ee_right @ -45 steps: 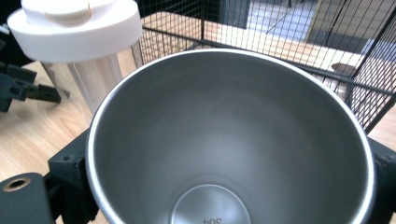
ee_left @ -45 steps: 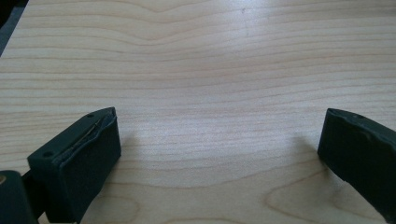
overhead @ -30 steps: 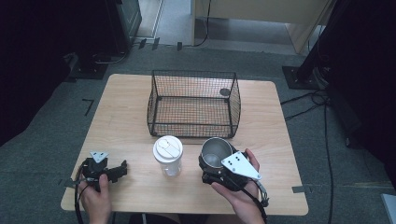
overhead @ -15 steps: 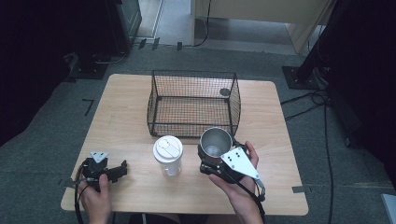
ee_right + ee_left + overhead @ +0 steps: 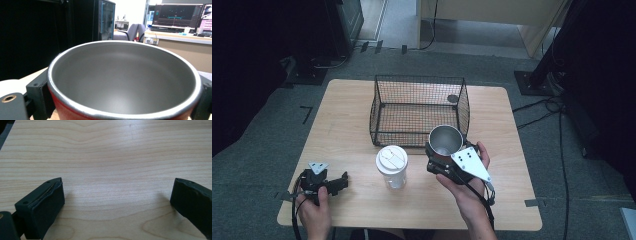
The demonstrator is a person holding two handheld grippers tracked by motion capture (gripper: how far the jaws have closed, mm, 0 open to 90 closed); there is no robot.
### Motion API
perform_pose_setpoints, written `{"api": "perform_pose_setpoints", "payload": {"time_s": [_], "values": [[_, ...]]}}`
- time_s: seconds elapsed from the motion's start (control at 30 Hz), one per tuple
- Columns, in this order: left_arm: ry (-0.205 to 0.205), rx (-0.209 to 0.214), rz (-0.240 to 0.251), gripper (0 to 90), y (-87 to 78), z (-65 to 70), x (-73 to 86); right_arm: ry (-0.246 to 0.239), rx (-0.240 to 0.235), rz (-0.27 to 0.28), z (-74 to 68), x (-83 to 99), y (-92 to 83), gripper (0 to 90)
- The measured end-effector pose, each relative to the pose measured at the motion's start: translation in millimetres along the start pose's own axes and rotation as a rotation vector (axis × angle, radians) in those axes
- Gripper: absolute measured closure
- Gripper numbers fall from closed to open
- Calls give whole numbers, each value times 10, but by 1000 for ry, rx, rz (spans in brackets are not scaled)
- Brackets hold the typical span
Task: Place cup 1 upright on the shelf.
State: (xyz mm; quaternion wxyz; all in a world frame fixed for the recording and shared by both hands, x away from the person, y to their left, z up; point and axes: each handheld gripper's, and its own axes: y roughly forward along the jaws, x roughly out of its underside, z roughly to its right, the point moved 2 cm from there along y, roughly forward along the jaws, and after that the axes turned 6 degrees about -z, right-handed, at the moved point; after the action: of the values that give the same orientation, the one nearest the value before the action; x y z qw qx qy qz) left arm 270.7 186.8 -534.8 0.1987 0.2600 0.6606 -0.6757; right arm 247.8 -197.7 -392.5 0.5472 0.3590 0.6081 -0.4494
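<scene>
The right tool (image 5: 443, 159) grips a metal cup (image 5: 445, 140) beside the wire basket (image 5: 418, 110). The left tool (image 5: 343, 180) rests spread wide on the surface (image 5: 352, 135), holding nothing.

Metal cup (image 5: 445, 140), red outside w/ grey steel inside (image 5: 125, 77), open top, empty, upright, clamped in right gripper (image 5: 443, 159), just in front of wire basket (image 5: 417, 107). White-lidded paper cup (image 5: 391, 166) upright on table, left of it.

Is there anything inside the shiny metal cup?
Empty: the metal cup shows only bare grey wall in the right gripper view, and nothing in the high view.
</scene>
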Motion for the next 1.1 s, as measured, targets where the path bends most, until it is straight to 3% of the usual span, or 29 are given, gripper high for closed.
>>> {"api": "perform_pose_setpoints", "payload": {"time_s": [0.6, 0.83, 1.1], "values": [[0, 0, -2, 1, -1, 0, 0, 48, 38, 17, 203, -206, 394, 72], [0, 0, -1, 1, -1, 0, 0, 73, 61, 13, 315, -221, 562, 72], [0, -1, 0, 1, 0, 0, 0, 70, 89, 7, 422, -211, 741, 72]]}}
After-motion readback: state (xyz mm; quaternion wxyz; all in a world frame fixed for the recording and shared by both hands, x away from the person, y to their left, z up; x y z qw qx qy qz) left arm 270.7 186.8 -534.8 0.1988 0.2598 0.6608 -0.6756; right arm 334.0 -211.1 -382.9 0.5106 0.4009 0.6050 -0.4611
